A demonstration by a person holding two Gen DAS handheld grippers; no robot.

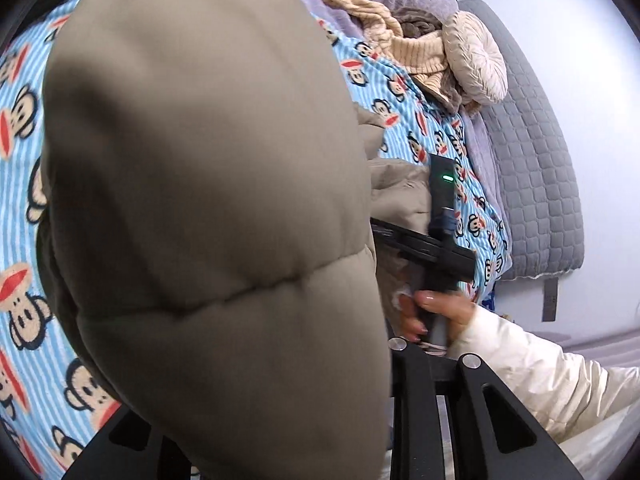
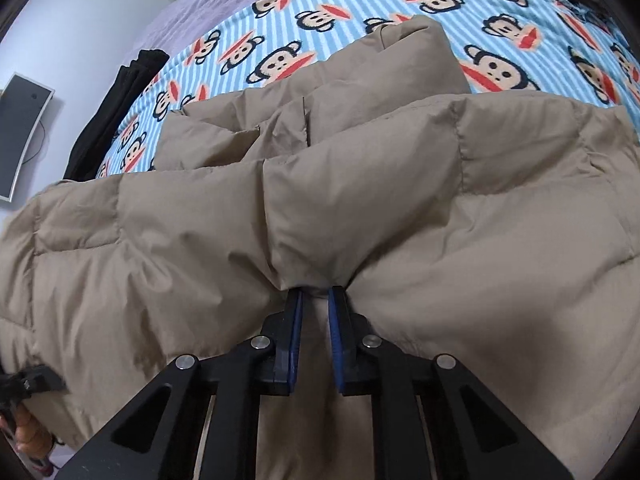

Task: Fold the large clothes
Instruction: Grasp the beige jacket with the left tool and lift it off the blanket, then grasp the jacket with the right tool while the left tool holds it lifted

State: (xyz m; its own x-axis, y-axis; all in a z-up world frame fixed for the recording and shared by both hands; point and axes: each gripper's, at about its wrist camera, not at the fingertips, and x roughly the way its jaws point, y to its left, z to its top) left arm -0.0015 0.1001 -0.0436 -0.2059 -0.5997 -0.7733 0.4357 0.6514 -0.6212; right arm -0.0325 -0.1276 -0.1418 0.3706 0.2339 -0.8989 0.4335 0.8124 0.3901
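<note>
Tan quilted puffer jacket (image 2: 360,208) fills centre frame over the monkey-print blanket (image 2: 500,40). Right gripper (image 2: 314,300) pinches its edge; left gripper: can't tell, jacket covers it. Soft, bulky, slippery; likely best gripped at seams.

No legible text, label, brand, number or sign is found on any surface in either view.
</note>
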